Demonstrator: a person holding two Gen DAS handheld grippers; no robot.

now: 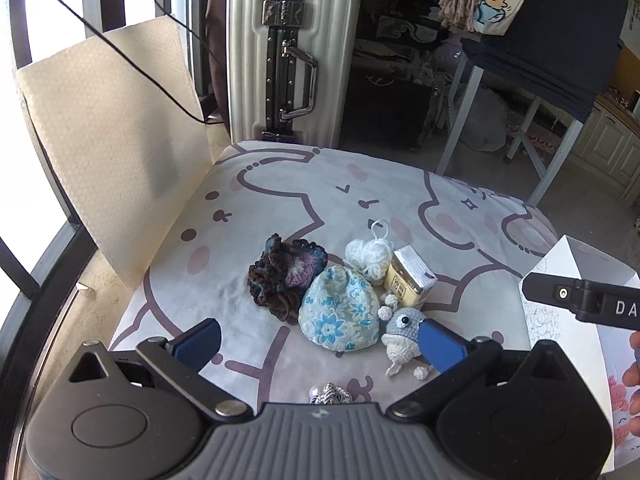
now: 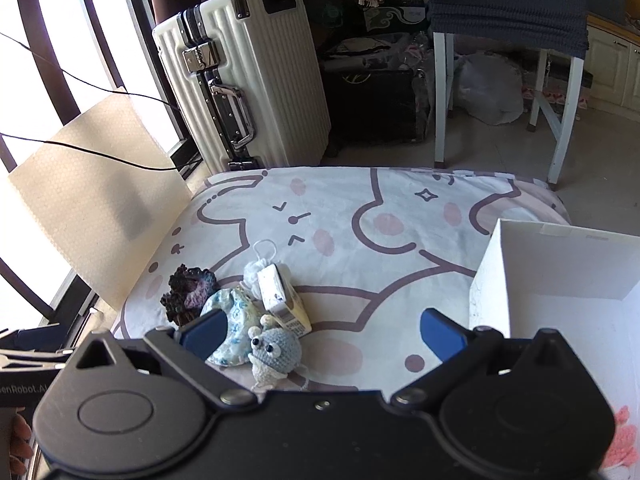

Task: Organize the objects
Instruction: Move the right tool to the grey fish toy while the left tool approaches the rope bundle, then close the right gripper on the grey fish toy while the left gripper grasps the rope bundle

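Above the bedsheet (image 1: pixel 320 200), both grippers' fingers (image 1: pixel 200 340) (image 2: pixel 440 332) spread wide, holding nothing.

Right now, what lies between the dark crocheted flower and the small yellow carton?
In the left wrist view, the floral pouch and white yarn ball lie between the dark crocheted flower and the yellow carton.

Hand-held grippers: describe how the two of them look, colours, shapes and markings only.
The left hand-held gripper has a ribbed grey body, two black rounded housings with circular caps, black link arms with silver rivets, and blue pads on its fingers. The right hand-held gripper has the same build with a smoother black body. Its side, seen from the left wrist view, carries white letters "DA".
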